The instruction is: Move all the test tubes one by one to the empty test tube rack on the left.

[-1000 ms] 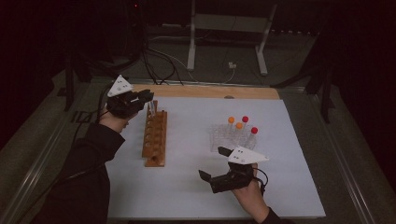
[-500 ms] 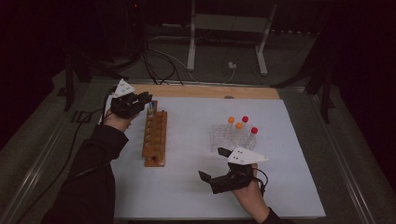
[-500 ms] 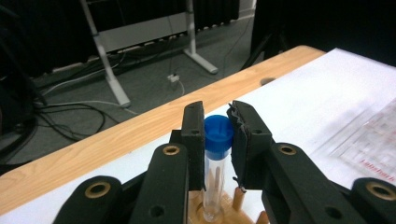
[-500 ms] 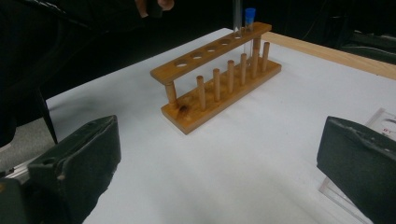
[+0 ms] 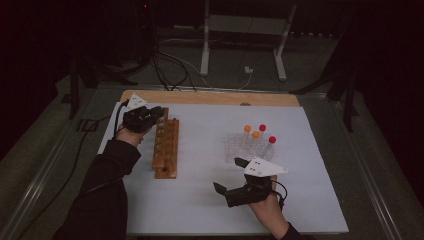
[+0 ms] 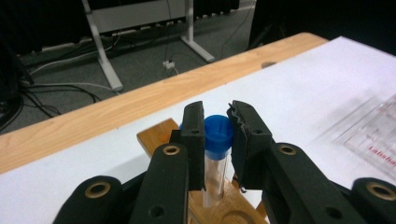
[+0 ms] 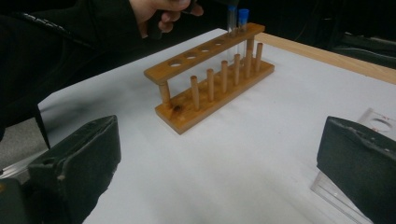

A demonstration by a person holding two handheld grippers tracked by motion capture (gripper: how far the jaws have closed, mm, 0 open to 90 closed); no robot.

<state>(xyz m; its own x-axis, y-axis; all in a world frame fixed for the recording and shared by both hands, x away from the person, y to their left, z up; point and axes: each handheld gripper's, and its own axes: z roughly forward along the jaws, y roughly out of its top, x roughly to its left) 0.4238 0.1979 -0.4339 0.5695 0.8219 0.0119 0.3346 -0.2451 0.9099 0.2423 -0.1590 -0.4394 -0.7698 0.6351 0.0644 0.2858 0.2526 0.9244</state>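
Observation:
A wooden tube rack [image 5: 166,147] stands on the white mat, left of centre. My left gripper [image 5: 156,115] hovers over its far end. In the left gripper view its jaws [image 6: 218,135] are shut on the cap of a blue-capped tube [image 6: 218,131], whose glass body reaches down into the rack [image 6: 156,135]. A second blue cap peeks out behind the left jaw. My right gripper [image 5: 230,175] rests low on the mat near the front, jaws wide open and holding nothing [image 7: 219,144]. The right gripper view shows the rack [image 7: 212,86] with two tubes [image 7: 243,18] at its far end.
A clear plastic rack [image 5: 240,147] with several orange- and red-capped tubes stands right of centre, just beyond the right gripper. A wooden board edge [image 5: 210,97] runs along the mat's far side. Cables and a metal stand lie on the floor beyond.
My left gripper has shifted right and closer in, down onto the rack's far end. The right gripper has stayed where it was.

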